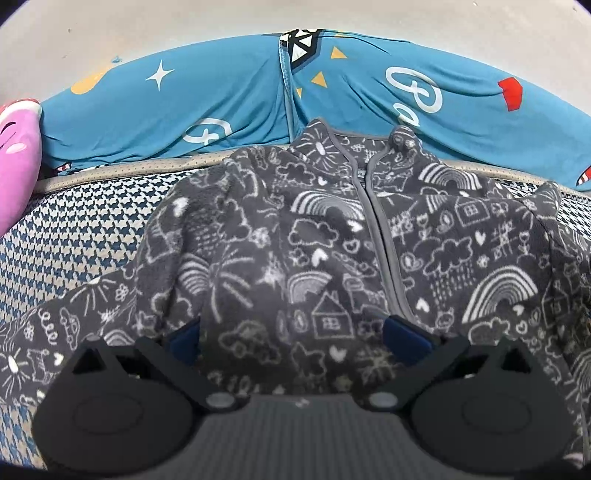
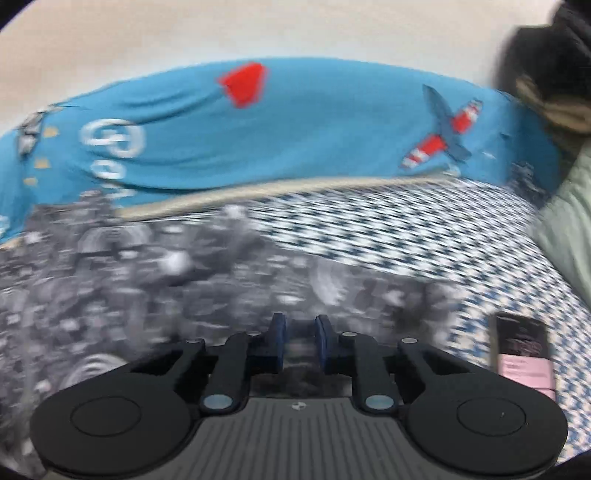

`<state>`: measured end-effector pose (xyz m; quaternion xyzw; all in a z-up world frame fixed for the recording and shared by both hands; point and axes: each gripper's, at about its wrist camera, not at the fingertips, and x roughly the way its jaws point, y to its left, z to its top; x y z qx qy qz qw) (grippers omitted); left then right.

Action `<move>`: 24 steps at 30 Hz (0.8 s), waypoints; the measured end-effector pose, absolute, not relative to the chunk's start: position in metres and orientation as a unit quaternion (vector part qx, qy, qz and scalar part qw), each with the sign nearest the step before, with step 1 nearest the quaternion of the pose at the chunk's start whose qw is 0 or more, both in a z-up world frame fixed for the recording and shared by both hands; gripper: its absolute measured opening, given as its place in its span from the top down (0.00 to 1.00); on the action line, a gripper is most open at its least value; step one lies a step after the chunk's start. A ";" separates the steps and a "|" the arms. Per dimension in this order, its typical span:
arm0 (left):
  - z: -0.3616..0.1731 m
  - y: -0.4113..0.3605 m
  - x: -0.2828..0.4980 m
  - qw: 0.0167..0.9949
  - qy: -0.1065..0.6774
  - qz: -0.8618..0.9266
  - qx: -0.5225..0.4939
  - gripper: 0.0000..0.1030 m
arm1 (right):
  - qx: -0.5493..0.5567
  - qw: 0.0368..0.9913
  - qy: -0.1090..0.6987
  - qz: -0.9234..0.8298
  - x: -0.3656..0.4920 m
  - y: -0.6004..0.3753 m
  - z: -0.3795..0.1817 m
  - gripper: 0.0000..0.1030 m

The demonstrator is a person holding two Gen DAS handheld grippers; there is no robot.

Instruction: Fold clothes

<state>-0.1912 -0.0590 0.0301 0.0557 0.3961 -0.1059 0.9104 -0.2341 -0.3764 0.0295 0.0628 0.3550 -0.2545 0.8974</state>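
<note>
Two sets of tongs work over one jacket, and you hold one in each hand. At the far left of the left wrist view a pink plush toy (image 1: 16, 155) leans at the edge of the bed (image 1: 85, 225), whose cover is a blue and white houndstooth check. Behind it a blue pillow (image 1: 184, 99) printed with stars and triangles runs along a pale wall (image 1: 147, 26). The grey fleece jacket (image 1: 295, 236), covered in white doodles of rainbows, clouds and houses, lies flat on the bed with its front up, its collar touching the pillow and its zip (image 1: 384, 236) closed down the middle. One sleeve trails toward the lower left. Your left tongs (image 1: 295, 332) stand wide apart just above the jacket's lower front, with fleece between the blue pads but nothing pinched.

The right wrist view is blurred. There the jacket (image 2: 147, 288) fills the left and middle, and the checked bed cover shows to the right of it. Your right tongs (image 2: 299, 343) are nearly together, clamped on a fold of the jacket's edge. Further right, a small black and pink box (image 2: 522, 354) lies on the bed, well apart from the jacket. A pale green cloth (image 2: 569, 221) sits at the far right edge.
</note>
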 end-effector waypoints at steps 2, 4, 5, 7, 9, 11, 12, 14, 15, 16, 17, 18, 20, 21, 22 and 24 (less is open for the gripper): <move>0.031 -0.058 -0.191 0.910 0.397 -0.107 0.055 0.00 | 0.047 0.894 0.347 -0.279 -0.237 -0.382 0.029 0.66; 0.031 -0.057 -0.192 0.910 0.397 -0.108 0.055 0.00 | 0.039 0.891 0.342 -0.295 -0.239 -0.386 0.028 0.43; 0.031 -0.058 -0.192 0.910 0.397 -0.108 0.056 0.00 | 0.042 0.890 0.343 -0.298 -0.239 -0.388 0.027 0.29; 0.030 -0.058 -0.192 0.910 0.397 -0.108 0.057 0.00 | 0.049 0.889 0.350 -0.291 -0.237 -0.390 0.021 0.24; 0.030 -0.058 -0.193 0.909 0.397 -0.109 0.059 0.00 | 0.047 0.887 0.361 -0.283 -0.235 -0.388 0.015 0.24; 0.030 -0.059 -0.193 0.909 0.397 -0.110 0.060 0.00 | 0.046 0.886 0.372 -0.274 -0.234 -0.385 0.007 0.24; 0.030 -0.059 -0.194 0.909 0.397 -0.111 0.061 0.00 | 0.045 0.885 0.377 -0.271 -0.233 -0.384 0.004 0.24; 0.030 -0.059 -0.194 0.909 0.397 -0.112 0.061 0.00 | 0.042 0.884 0.380 -0.270 -0.232 -0.382 0.001 0.24; 0.030 -0.058 -0.193 0.909 0.397 -0.112 0.061 0.00 | 0.039 0.886 0.373 -0.275 -0.233 -0.381 0.002 0.24; 0.031 -0.058 -0.193 0.909 0.397 -0.112 0.060 0.00 | 0.033 0.888 0.363 -0.279 -0.235 -0.380 0.005 0.24; 0.031 -0.057 -0.193 0.909 0.397 -0.112 0.058 0.00 | 0.027 0.892 0.352 -0.284 -0.236 -0.379 0.008 0.24; 0.031 -0.057 -0.193 0.909 0.397 -0.112 0.057 0.00 | 0.019 0.893 0.341 -0.292 -0.237 -0.379 0.011 0.24; 0.031 -0.057 -0.193 0.909 0.398 -0.111 0.057 0.00 | 0.004 0.894 0.324 -0.310 -0.238 -0.379 0.014 0.24; 0.031 -0.057 -0.194 0.909 0.398 -0.111 0.057 0.00 | 0.001 0.892 0.320 -0.319 -0.237 -0.382 0.015 0.24; 0.031 -0.057 -0.193 0.909 0.398 -0.112 0.057 0.00 | -0.002 0.890 0.321 -0.324 -0.237 -0.384 0.015 0.24; 0.031 -0.057 -0.194 0.908 0.399 -0.112 0.057 0.00 | -0.008 0.885 0.328 -0.332 -0.237 -0.389 0.014 0.24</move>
